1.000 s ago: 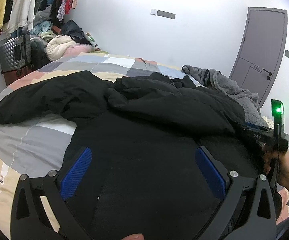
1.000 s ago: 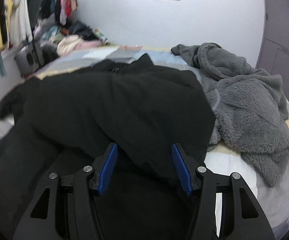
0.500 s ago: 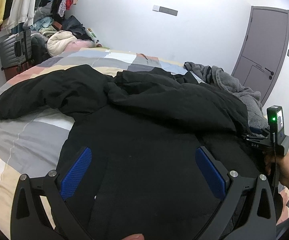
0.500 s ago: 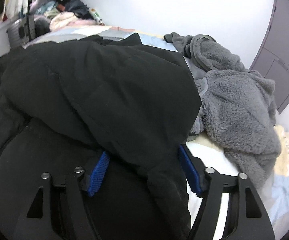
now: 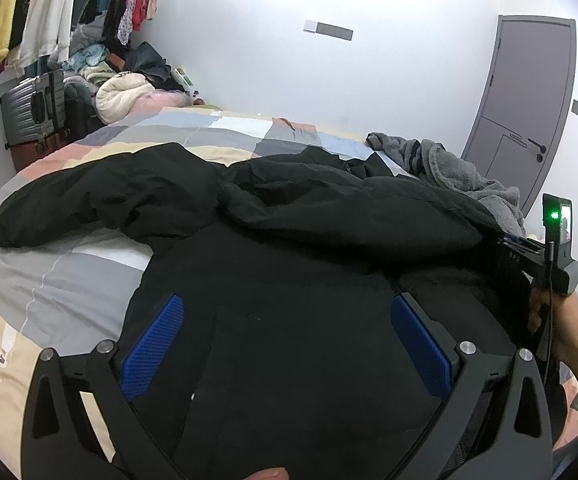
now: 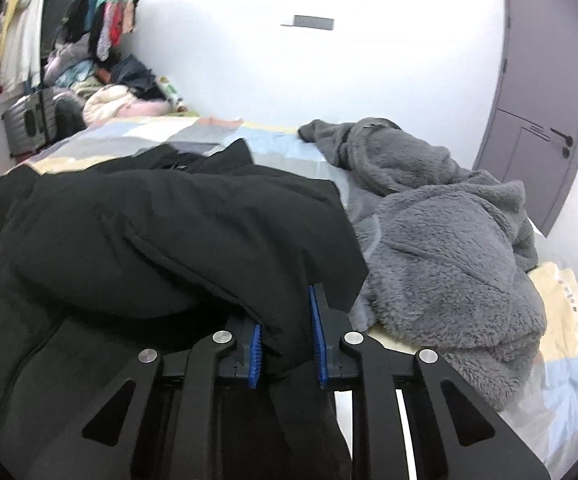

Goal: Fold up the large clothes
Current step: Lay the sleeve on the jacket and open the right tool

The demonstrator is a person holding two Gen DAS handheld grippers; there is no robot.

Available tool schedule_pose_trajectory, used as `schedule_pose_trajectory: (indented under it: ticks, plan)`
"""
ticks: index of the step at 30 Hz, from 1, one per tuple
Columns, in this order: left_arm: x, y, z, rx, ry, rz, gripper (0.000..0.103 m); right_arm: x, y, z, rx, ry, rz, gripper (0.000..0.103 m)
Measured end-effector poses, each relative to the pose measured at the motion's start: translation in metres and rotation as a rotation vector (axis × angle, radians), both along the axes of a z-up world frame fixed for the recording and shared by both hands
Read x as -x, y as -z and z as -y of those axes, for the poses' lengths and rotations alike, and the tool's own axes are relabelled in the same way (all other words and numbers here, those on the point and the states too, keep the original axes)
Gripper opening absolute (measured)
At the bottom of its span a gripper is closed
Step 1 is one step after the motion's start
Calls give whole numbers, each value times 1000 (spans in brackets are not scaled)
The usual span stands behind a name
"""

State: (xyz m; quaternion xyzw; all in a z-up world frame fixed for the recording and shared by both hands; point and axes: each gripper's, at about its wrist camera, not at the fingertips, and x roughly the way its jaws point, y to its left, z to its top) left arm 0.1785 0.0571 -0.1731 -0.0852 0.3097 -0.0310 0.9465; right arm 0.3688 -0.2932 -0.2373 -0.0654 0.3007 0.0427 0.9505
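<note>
A big black padded jacket [image 5: 289, 240] lies spread across the bed, one sleeve stretched out to the left. My left gripper [image 5: 287, 344] hovers open over its lower body, blue pads wide apart with nothing pinched. In the right wrist view, my right gripper [image 6: 287, 332] is at the jacket's right edge. Its jaws are closing, and a fold of the black jacket [image 6: 169, 232] fills the gap between the blue pads, which press on it. In the left wrist view a hand [image 5: 561, 320] holds that right tool at the far right.
A grey fleece garment [image 6: 449, 248] lies crumpled on the bed just right of the jacket. The patchwork bed cover [image 5: 29, 288] shows bare to the left. A suitcase [image 5: 33, 108], heaped clothes [image 5: 125, 88] and hanging clothes [image 5: 29, 12] stand beyond, a grey door [image 5: 529, 100] at the right.
The right gripper's jaws have closed from wide apart onto a fold of the jacket's right edge, and it has shifted and tilted slightly. The left gripper has stayed still and open.
</note>
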Motion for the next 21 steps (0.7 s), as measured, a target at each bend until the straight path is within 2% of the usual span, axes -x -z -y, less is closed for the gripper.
schedule_pose_trajectory:
  ticks: [7,10,11,13,15,21]
  plan:
    - [1,-1,1,3,4,-2,103,-9,16,17,-68,49,-75,16]
    - [2,-3,3,3,8,-3,103,-4,13,13,-70,47,-84,22]
    - [2,-5,4,7,11,-3,103,-2,12,13,-87,43,-92,24]
    - [4,-6,6,10,14,0,103,4,6,14,-123,32,-96,35]
    - [6,-9,8,9,20,-1,103,14,-2,13,-153,16,-99,40]
    - [15,-19,12,17,31,13,103,48,-27,-5,-174,-24,-93,41]
